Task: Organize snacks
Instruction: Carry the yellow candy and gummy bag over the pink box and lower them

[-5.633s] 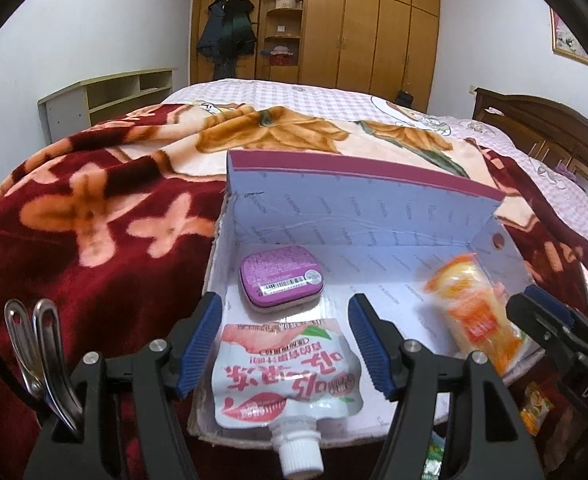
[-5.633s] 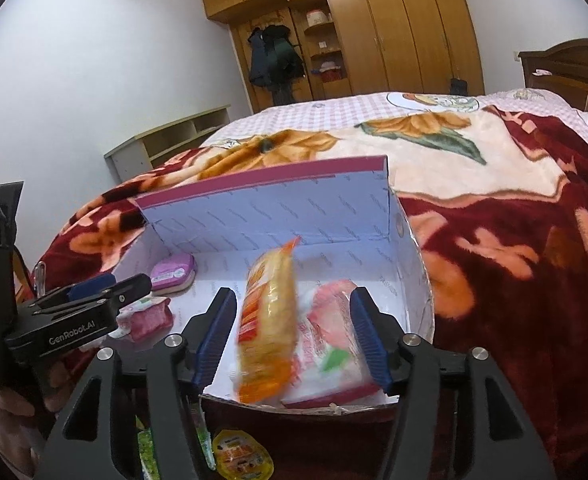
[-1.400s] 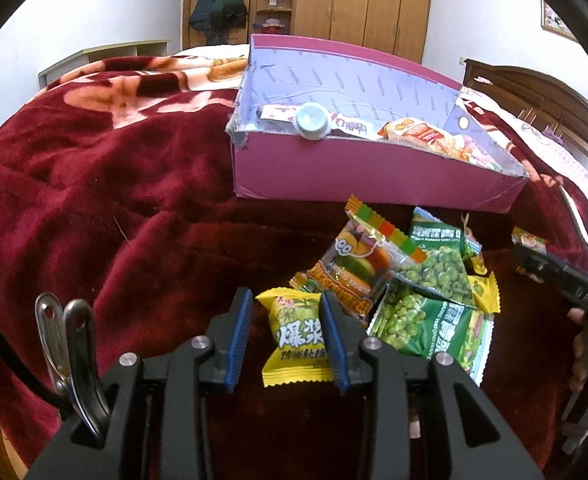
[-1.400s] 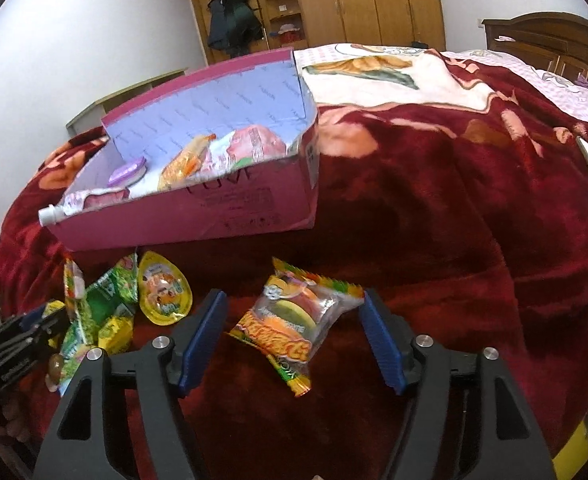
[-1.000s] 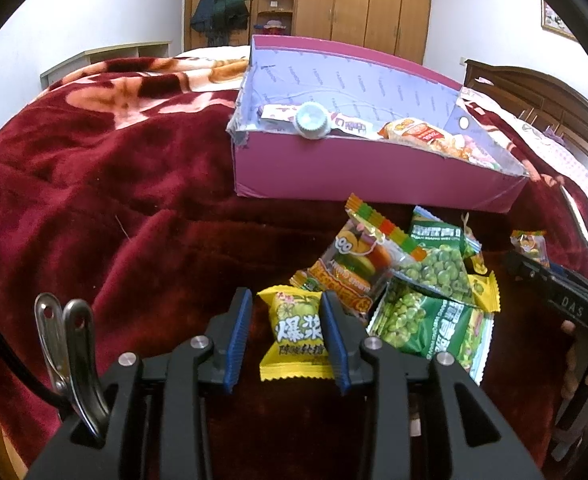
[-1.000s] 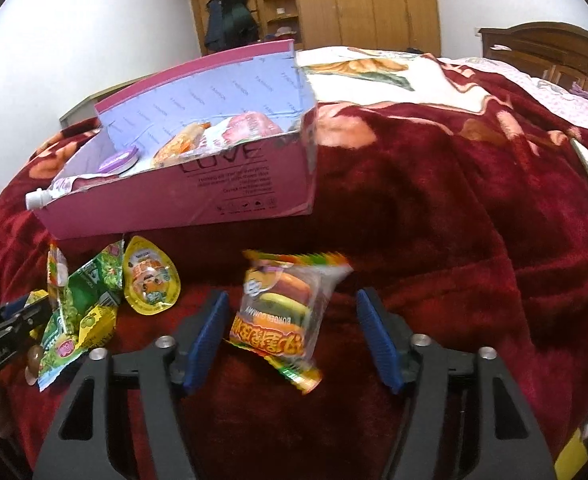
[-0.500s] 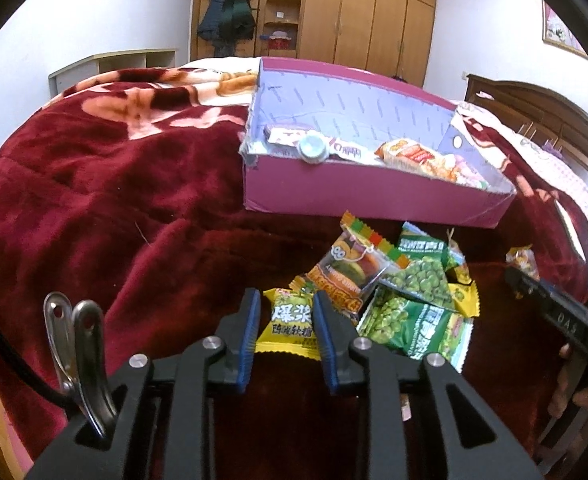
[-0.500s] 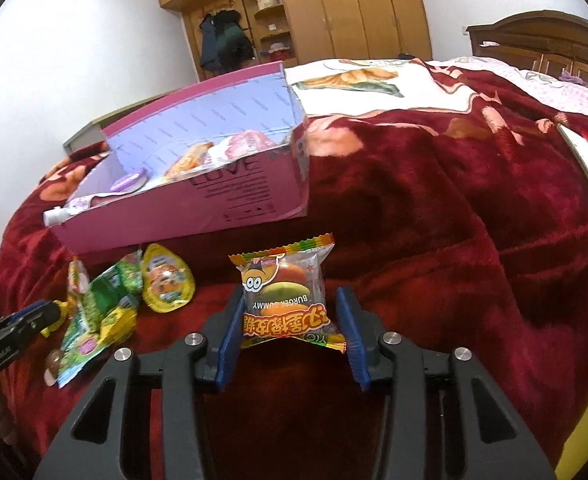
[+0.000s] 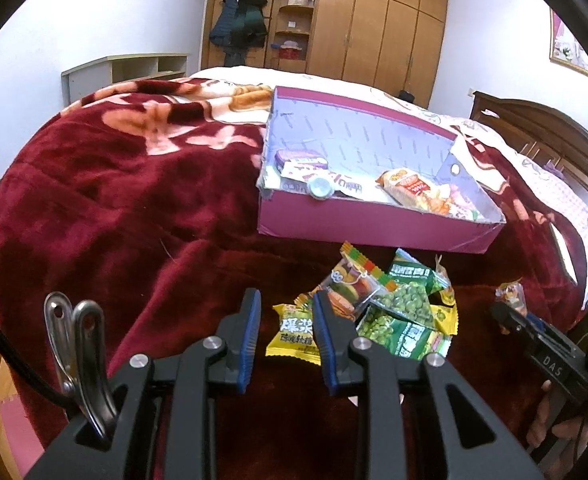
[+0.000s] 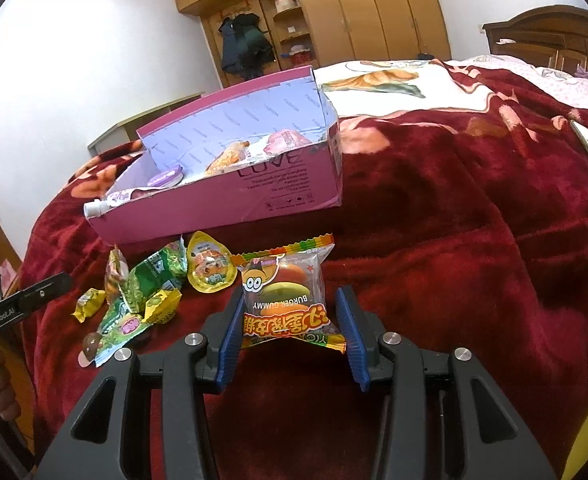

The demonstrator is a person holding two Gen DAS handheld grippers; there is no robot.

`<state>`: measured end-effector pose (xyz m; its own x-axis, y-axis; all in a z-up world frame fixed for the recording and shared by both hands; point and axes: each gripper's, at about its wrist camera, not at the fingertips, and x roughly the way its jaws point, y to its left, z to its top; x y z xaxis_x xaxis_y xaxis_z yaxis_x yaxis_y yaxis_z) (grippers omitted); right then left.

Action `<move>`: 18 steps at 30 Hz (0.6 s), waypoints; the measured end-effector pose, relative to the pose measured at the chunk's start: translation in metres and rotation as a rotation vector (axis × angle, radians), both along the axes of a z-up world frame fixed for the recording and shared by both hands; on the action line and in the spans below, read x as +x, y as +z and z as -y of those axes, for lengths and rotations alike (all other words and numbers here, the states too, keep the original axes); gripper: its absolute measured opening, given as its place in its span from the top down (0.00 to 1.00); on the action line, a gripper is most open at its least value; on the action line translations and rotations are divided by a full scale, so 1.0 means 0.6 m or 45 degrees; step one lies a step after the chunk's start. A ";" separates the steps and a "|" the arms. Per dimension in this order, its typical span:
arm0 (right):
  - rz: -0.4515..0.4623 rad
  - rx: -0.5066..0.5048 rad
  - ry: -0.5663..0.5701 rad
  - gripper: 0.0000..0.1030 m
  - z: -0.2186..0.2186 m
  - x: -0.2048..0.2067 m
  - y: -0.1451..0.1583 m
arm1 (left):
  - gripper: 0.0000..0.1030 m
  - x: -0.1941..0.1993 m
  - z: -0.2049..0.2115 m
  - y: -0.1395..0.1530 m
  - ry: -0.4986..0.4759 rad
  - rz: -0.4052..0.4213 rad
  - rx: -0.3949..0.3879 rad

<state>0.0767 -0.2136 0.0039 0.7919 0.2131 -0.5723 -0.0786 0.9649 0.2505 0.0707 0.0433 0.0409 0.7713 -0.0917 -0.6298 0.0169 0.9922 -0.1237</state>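
Between the blue pads of the right gripper (image 10: pixel 290 336), a burger gummy packet (image 10: pixel 284 288) stands upright, pinched at its lower sides, its crimped rainbow top edge pointing toward the far pink box (image 10: pixel 230 204). Only the right wrist view shows this grip plainly; in the left wrist view the right gripper (image 9: pixel 511 318) appears at the right edge as a black arm with a bit of the packet at its tip, a person's fingers (image 9: pixel 553 428) wrapped round its handle.

The left gripper (image 9: pixel 286 336) has its fingers drawn as close as they go, clamped on the near part of a yellow candy packet (image 9: pixel 294 334). Just right of it lies a heap on the dark red blanket (image 9: pixel 134 208): a second burger gummy packet (image 9: pixel 351 288) and green pea packets (image 9: pixel 407 304). The right wrist view adds what that heap hides: an orange jelly cup (image 10: pixel 210 268) and a small round brown sweet (image 10: pixel 92 342) at the heap's near left.

The box sits on the bed beyond the heap, open-topped. In it lie a purple tin (image 9: pixel 297 157) at the far left, a spouted pouch (image 9: pixel 325 184) with its white cap over the near wall, an orange wrapped snack (image 9: pixel 407 186) to the right, and a pink pouch (image 10: pixel 286 138) at the right end. Wooden wardrobes (image 9: pixel 373 28) line the far wall.
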 end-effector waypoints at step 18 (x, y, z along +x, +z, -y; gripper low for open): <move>0.049 0.004 0.066 0.56 -0.012 -0.013 0.014 | 0.58 0.030 0.043 -0.047 -0.074 -0.093 0.189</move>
<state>0.0688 -0.2062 0.0120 0.8011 0.2561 -0.5411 -0.1378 0.9585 0.2496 0.0888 0.0174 0.0125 0.7192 -0.0366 -0.6939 0.0711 0.9972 0.0211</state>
